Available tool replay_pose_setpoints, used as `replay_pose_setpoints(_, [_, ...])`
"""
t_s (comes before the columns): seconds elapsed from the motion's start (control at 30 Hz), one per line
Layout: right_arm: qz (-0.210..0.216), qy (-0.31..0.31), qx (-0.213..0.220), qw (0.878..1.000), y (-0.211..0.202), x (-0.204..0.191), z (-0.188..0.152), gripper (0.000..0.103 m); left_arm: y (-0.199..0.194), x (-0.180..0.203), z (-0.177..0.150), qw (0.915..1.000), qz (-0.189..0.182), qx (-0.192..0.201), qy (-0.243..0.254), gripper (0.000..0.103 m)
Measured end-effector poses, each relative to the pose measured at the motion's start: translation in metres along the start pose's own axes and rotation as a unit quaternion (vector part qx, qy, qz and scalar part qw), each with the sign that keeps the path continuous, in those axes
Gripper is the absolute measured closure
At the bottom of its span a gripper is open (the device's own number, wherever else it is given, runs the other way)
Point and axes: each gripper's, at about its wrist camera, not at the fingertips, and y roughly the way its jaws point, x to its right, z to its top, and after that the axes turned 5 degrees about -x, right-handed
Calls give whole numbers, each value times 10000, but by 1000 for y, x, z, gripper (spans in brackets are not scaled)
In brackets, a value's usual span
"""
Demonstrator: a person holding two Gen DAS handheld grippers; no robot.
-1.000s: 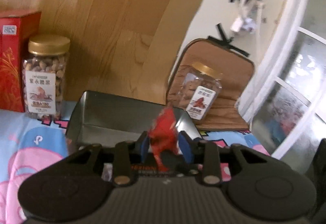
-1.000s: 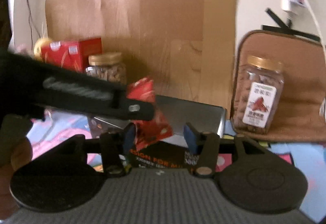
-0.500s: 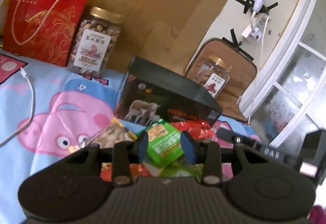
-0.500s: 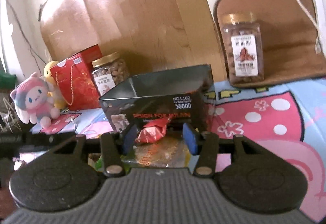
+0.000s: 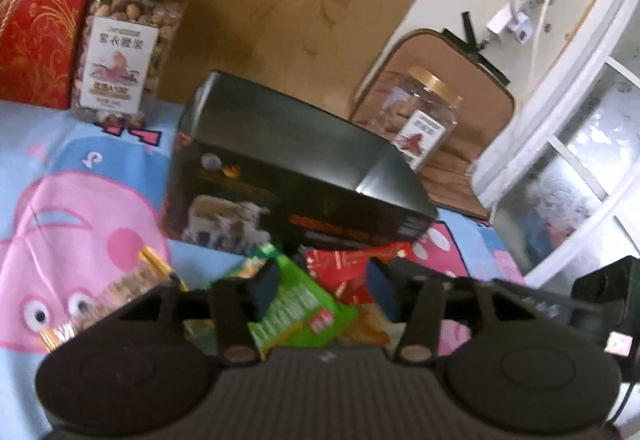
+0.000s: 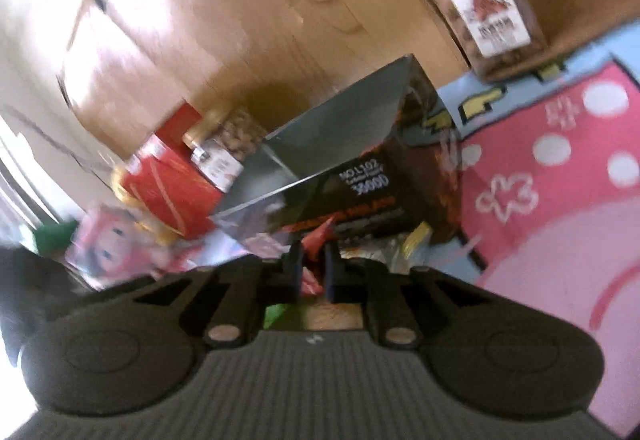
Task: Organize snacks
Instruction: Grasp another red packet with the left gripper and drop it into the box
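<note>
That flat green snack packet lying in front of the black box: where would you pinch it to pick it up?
Probably by its raised near-right edge. The green packet lies flat among other wrappers, so come down from above and the near side, where the left gripper stands open over it.

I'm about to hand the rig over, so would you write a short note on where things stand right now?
Right tool: jaws have just closed on a red foil snack packet from the pile.
Left tool: jaws have just been opening, nothing gripped, poised over a green snack packet.
Open black tin box sits on the cartoon-print cloth, just behind the loose packets; its inside is not visible.
Done: cannot tell how many packets are already in the box.
Left: drop the red packet into the box, then clear the green, red and gold-edged packets.
</note>
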Motion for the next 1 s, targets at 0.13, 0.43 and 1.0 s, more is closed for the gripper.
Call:
replay_pose_setpoints(0.13, [638, 861, 173, 9941, -32, 27, -22, 91, -3, 5, -12, 9999, -150, -11, 37, 30])
replay_pose_setpoints(0.43, [1283, 2216, 53, 9666, -55, 84, -66, 91, -14, 51, -43, 9964, 57, 133, 830, 38])
replay_pose_setpoints(1.0, [1269, 1323, 291, 9826, -61, 50, -48, 93, -13, 66, -28, 9934, -369, 157, 1070, 80])
